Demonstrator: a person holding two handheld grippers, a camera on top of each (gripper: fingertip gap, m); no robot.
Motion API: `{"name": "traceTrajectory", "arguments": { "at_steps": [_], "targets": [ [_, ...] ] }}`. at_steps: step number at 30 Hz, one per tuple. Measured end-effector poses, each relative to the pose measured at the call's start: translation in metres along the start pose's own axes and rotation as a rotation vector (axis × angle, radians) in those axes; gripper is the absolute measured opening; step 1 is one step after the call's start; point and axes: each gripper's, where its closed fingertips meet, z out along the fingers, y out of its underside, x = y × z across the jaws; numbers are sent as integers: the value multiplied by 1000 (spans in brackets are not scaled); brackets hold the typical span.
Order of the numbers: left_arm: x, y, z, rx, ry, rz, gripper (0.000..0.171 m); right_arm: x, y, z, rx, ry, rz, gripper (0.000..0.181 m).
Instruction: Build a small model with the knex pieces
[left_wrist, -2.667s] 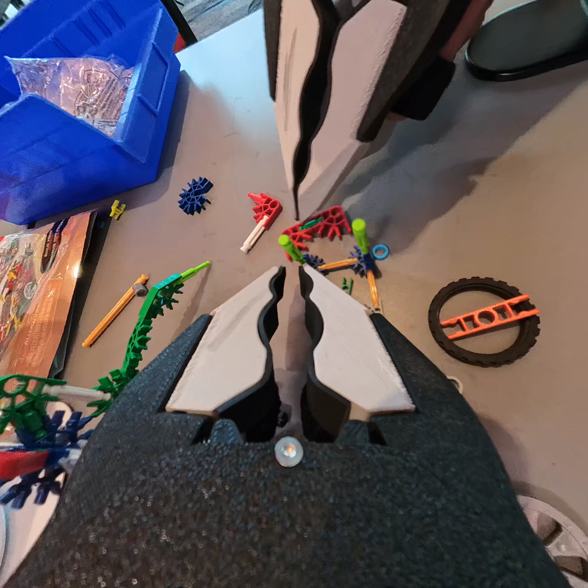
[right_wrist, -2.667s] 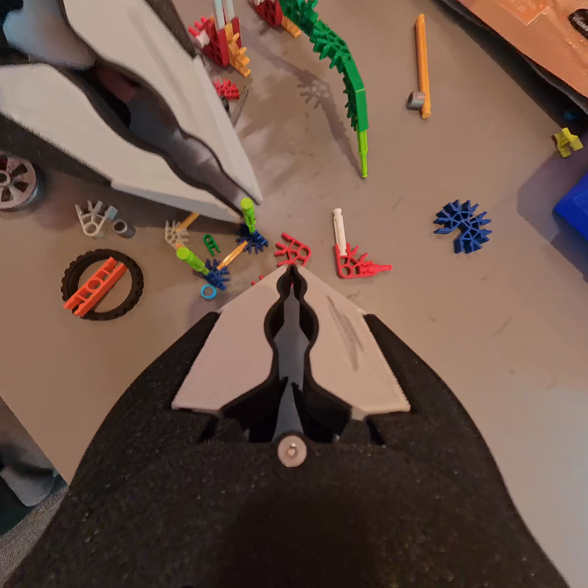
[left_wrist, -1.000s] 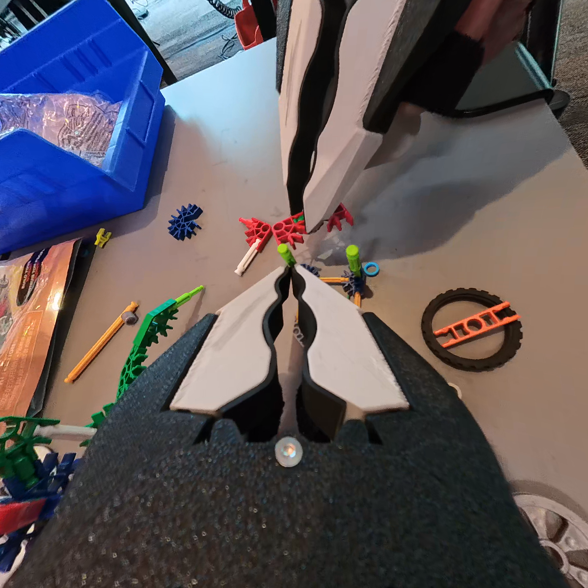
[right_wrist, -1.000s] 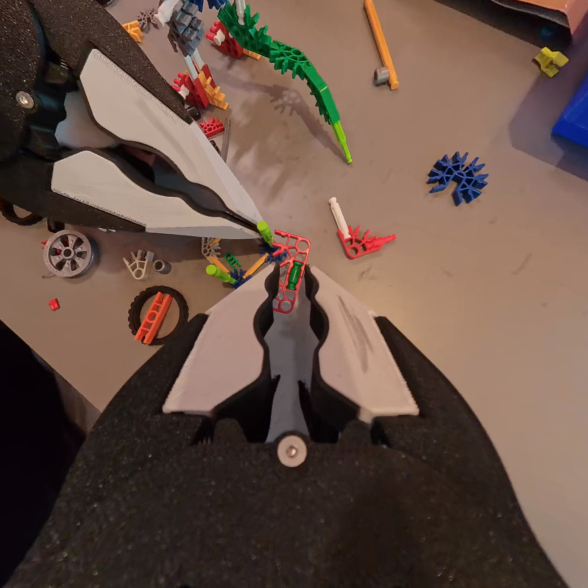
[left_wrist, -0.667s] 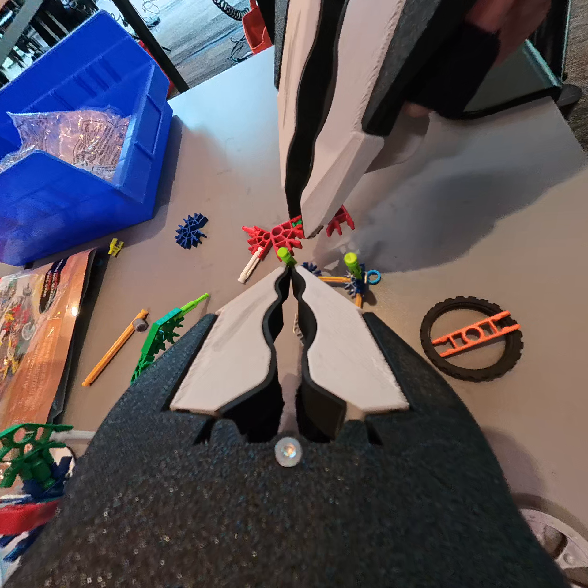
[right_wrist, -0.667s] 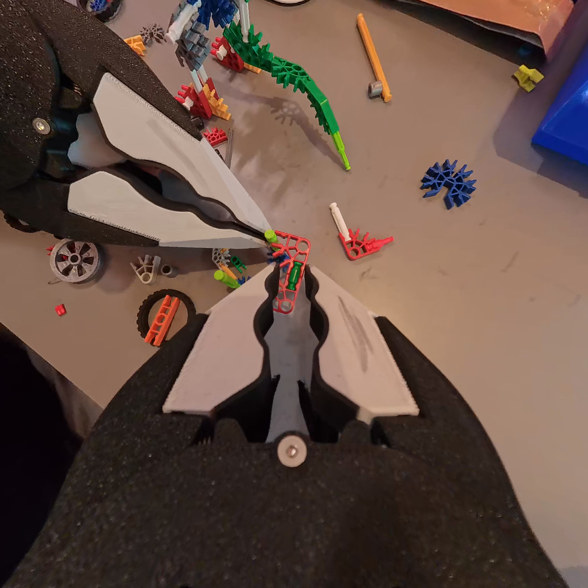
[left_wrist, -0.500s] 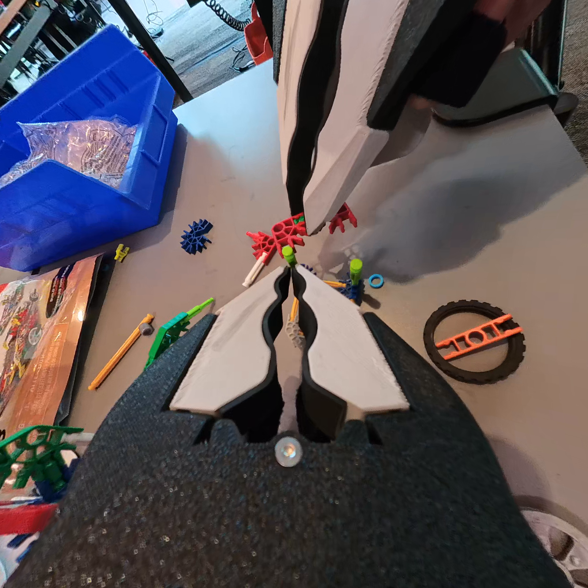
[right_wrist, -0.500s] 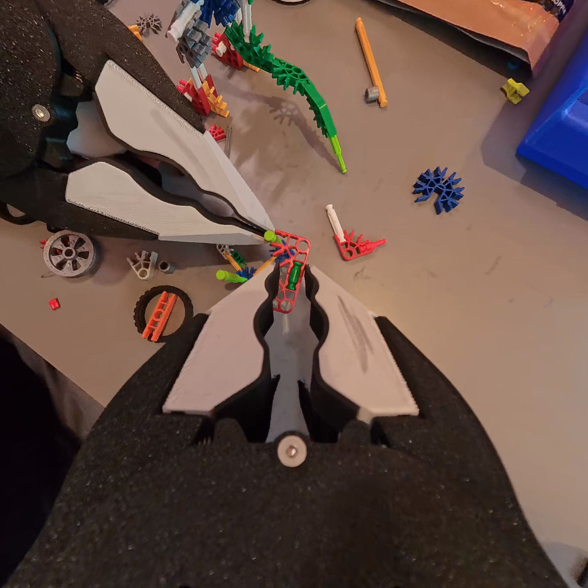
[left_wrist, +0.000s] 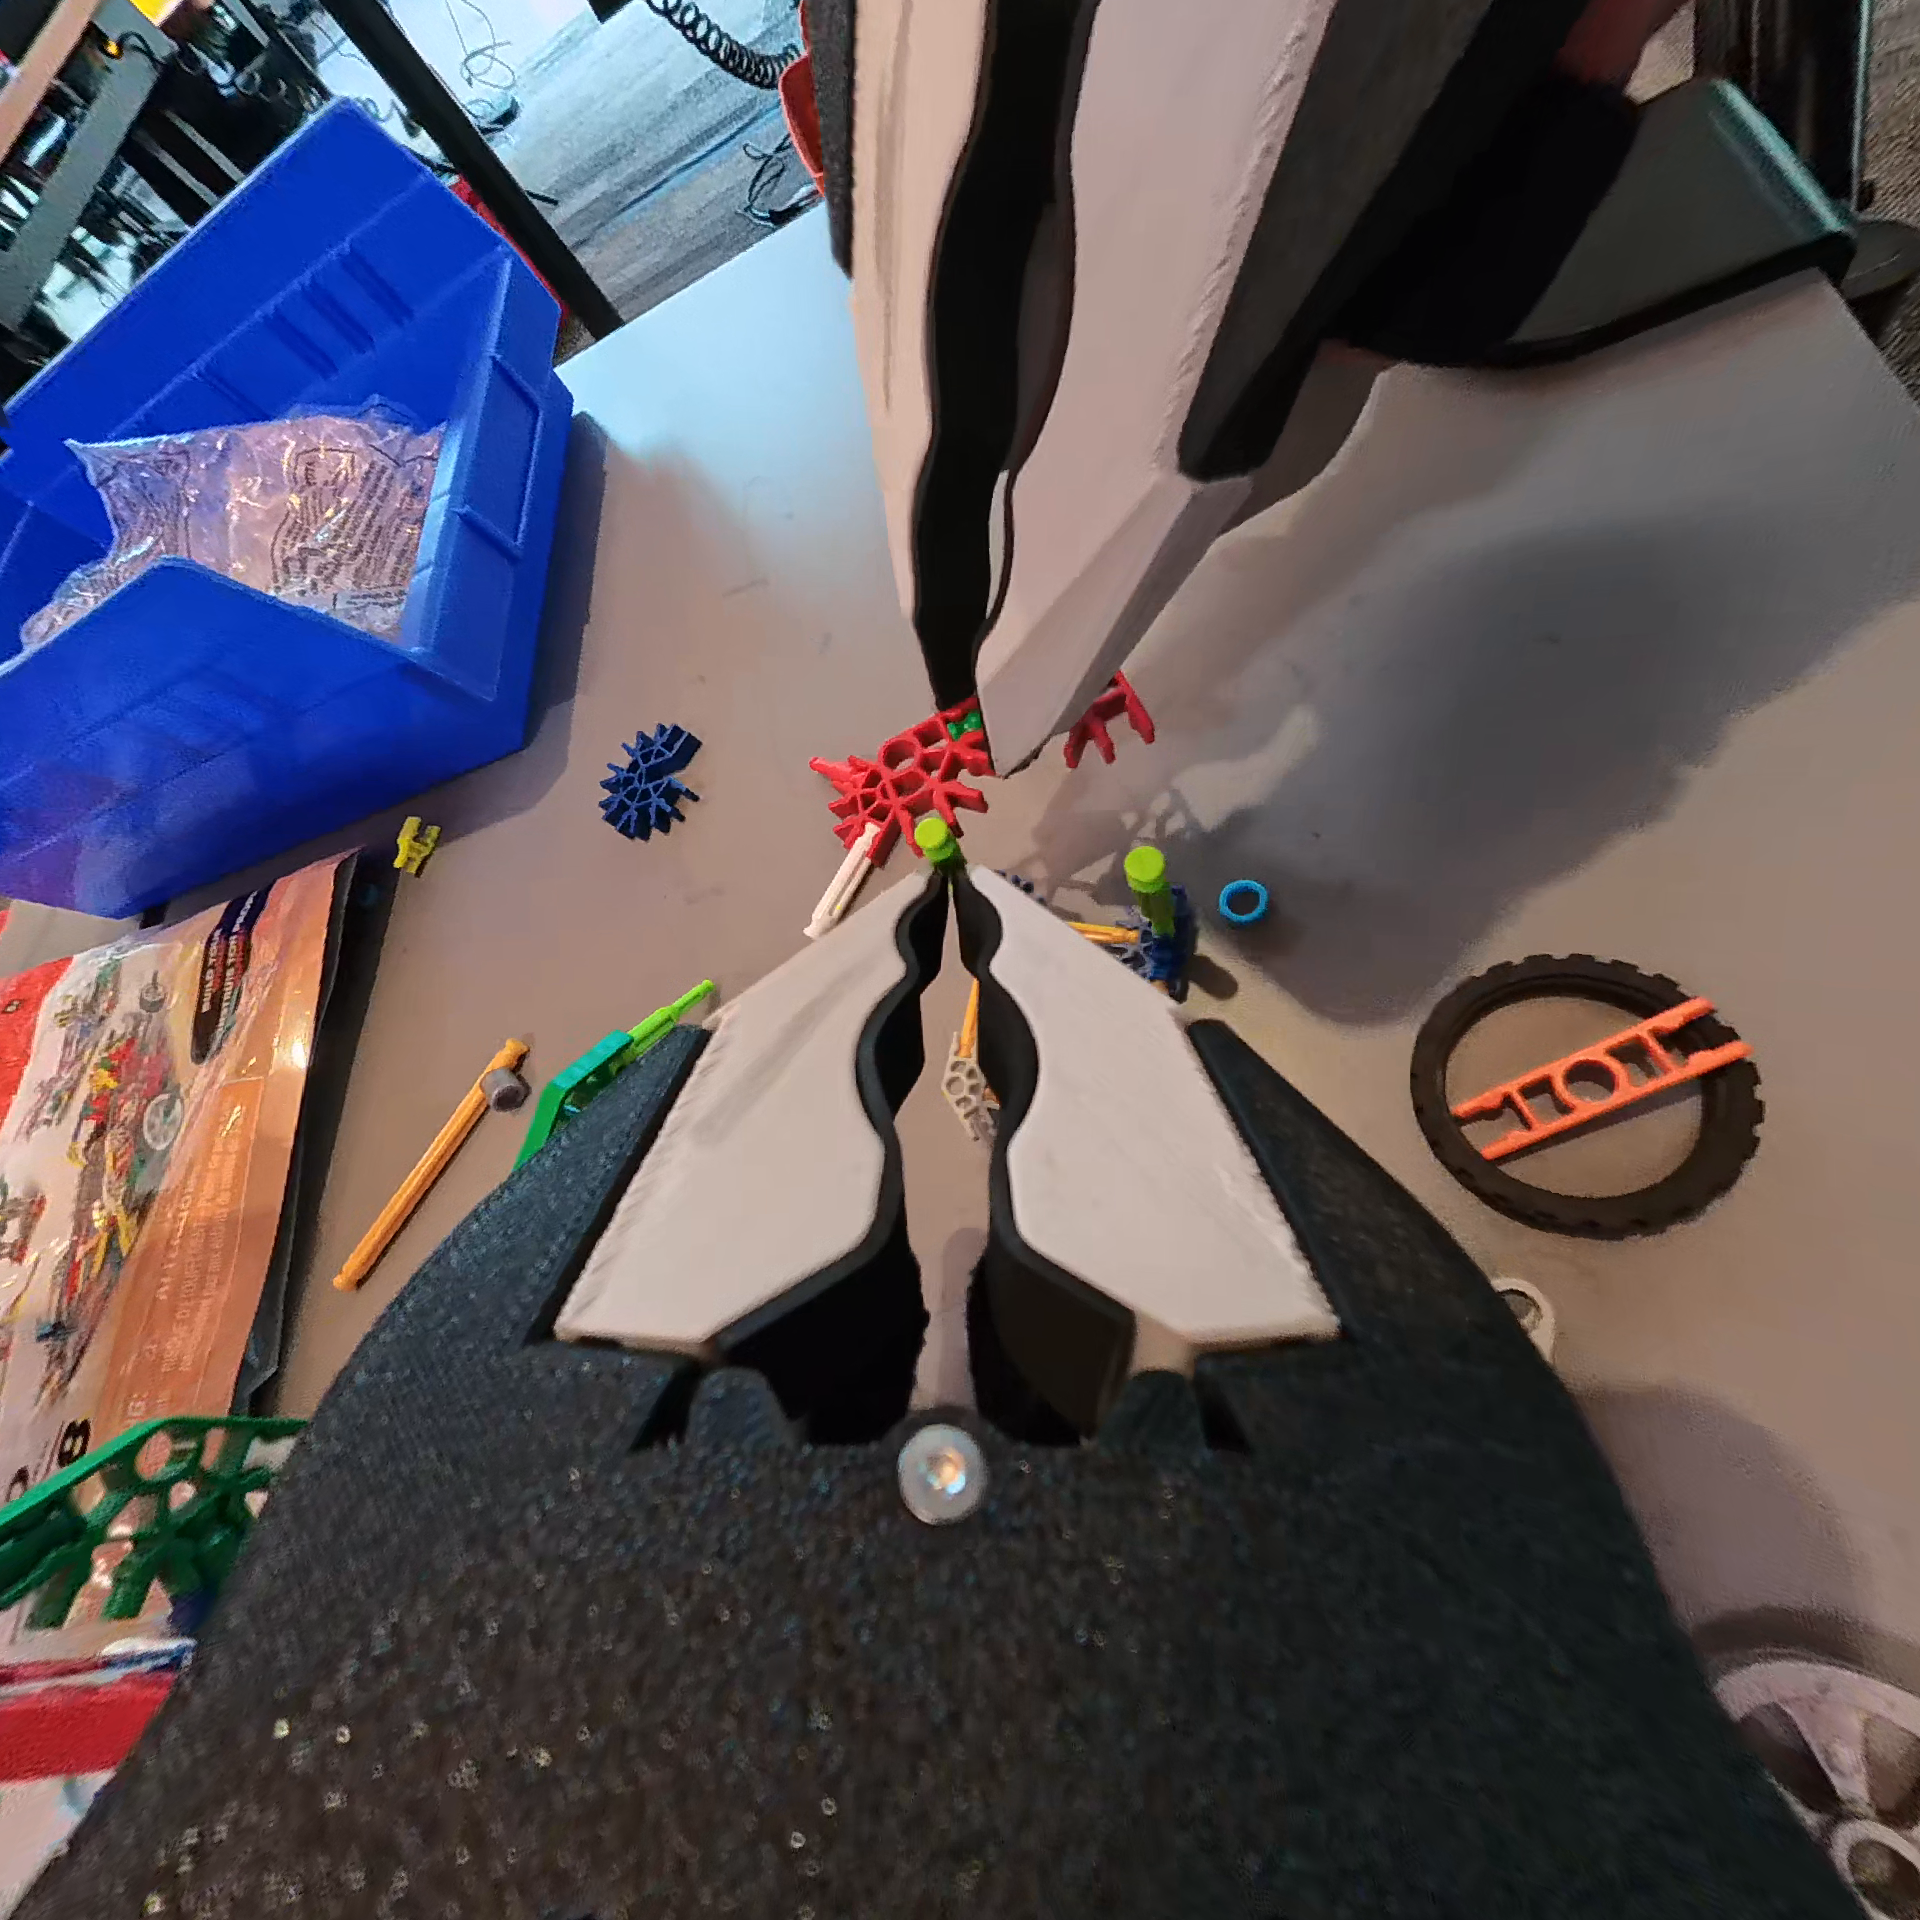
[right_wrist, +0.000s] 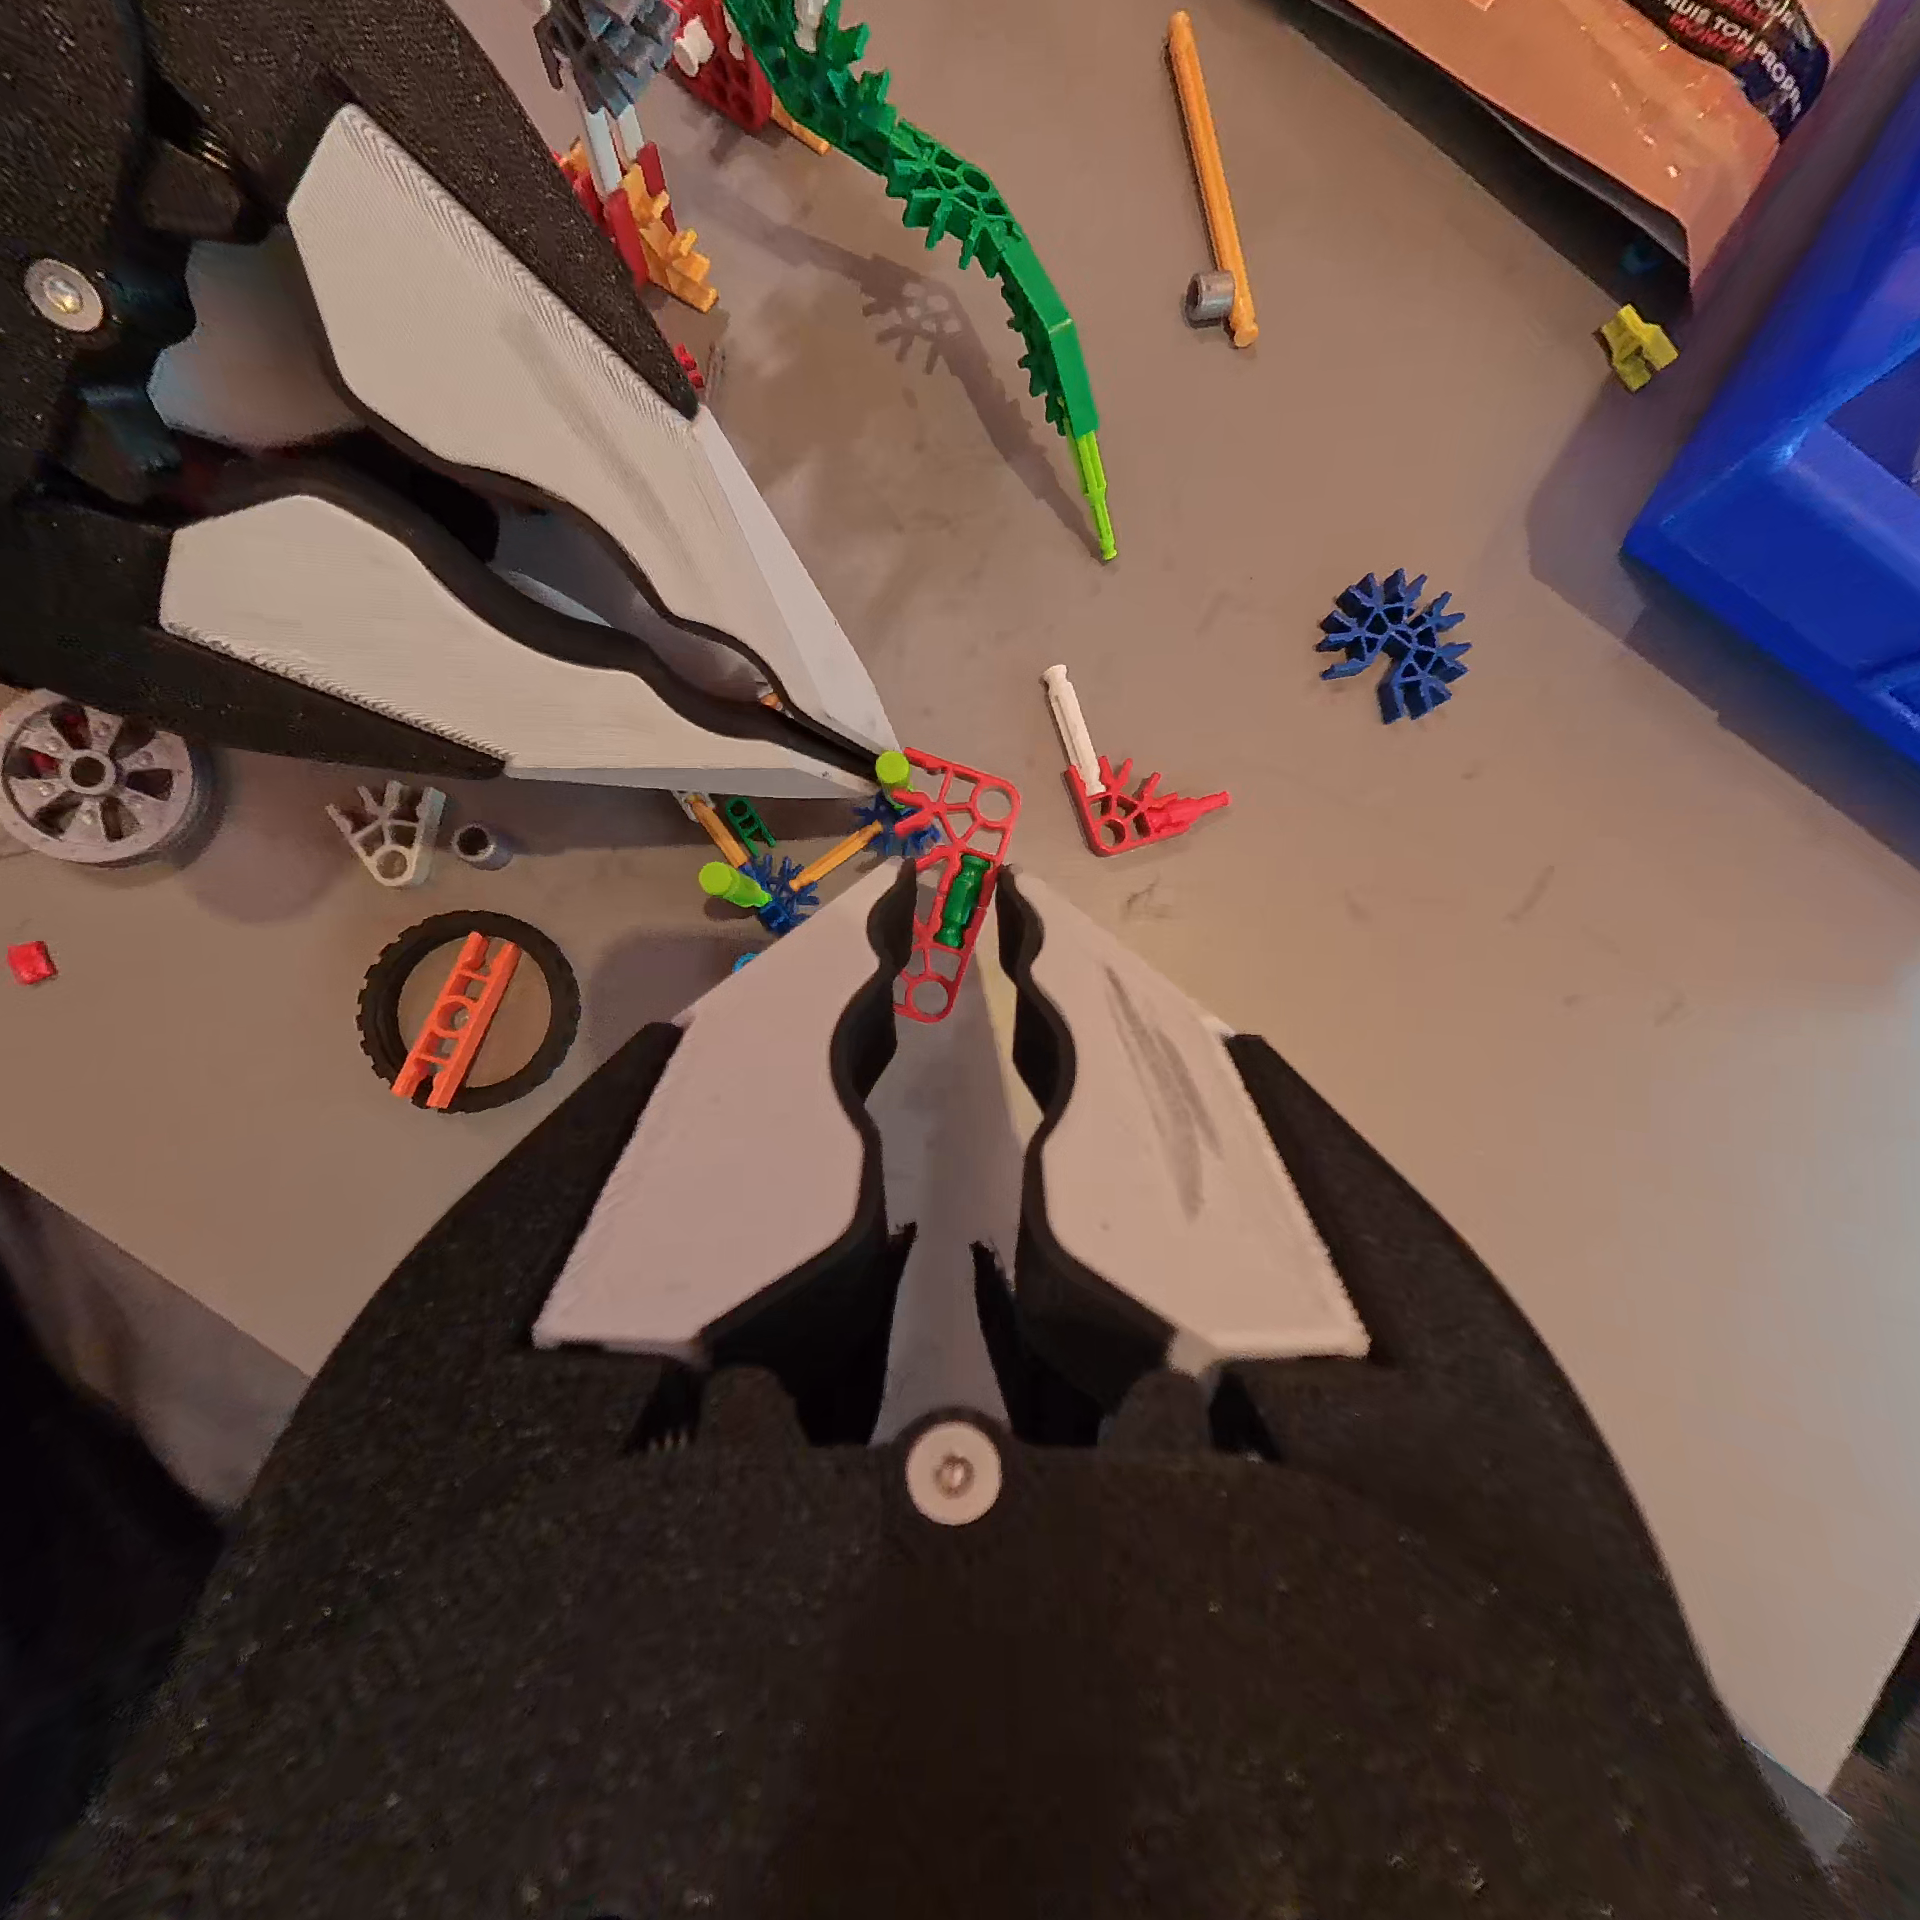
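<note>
My left gripper is shut on a lime green rod, whose end sticks out past the tips. The rod belongs to a small assembly of blue connectors, orange rods and a second lime rod. My right gripper is shut on a red corner connector with a short dark green rod clipped in it. In the right wrist view the left gripper comes in from the left, and the lime rod's end touches the red connector's corner. The right gripper comes down from above in the left wrist view.
On the grey table lie a black tyre with an orange piece, a red connector with a white rod, a blue snowflake connector, a green chain, a long orange rod and a grey wheel. A blue bin stands far left. Only a small space, under 4 cm, lies between the two pairs of fingers.
The right gripper has picked up the red connector and the left has shut on the lime rod. Both have risen a little, and the rod's end now meets the connector.
</note>
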Motion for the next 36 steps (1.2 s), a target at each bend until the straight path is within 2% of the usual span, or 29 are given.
{"name": "traceTrajectory", "arguments": {
  "at_steps": [8,13,17,20,22,36],
  "targets": [
    [2,0,2,-13,-14,5,1,2,2,0,-33,-23,-52,14],
    [-5,-3,-6,16,14,26,19,-2,2,2,-45,-72,-98,14],
    [1,-3,-8,27,100,37,39,-8,-3,0,-29,-107,-185,14],
    [3,5,-4,3,122,62,44,-8,-6,0,-32,-121,-231,14],
    [2,1,-6,40,129,45,43,-8,-4,1,-51,-125,-248,14],
    [7,2,-4,21,203,99,35,-18,-5,3,-54,-197,-368,14]
  ]
}}
